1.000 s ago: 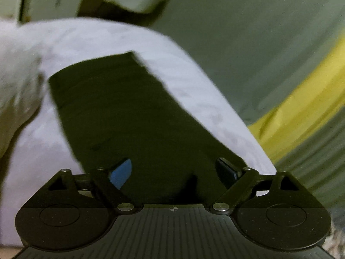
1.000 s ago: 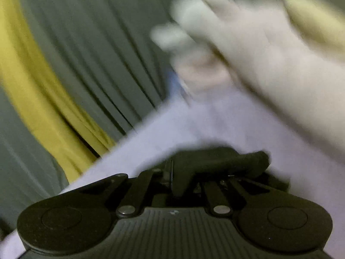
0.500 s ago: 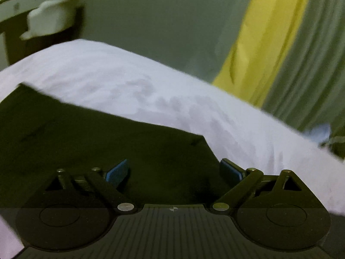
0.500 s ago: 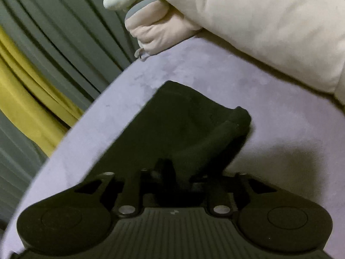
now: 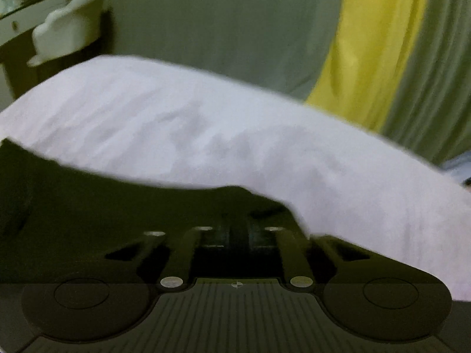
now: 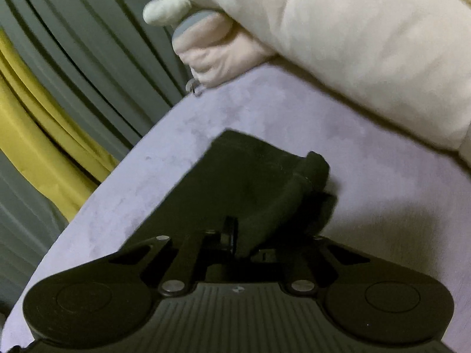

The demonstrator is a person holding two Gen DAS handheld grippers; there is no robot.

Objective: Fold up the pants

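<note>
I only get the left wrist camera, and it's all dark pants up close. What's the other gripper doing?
Observer: The right gripper has just been closing; it's shut on a bunch of the pants.
Operator: Are the pants flat over there?
Observer: No, a thick rolled edge stands up off the sheet.
Operator: Anything else nearby?
Observer: A big cream soft toy lies at the sheet's far edge.
</note>
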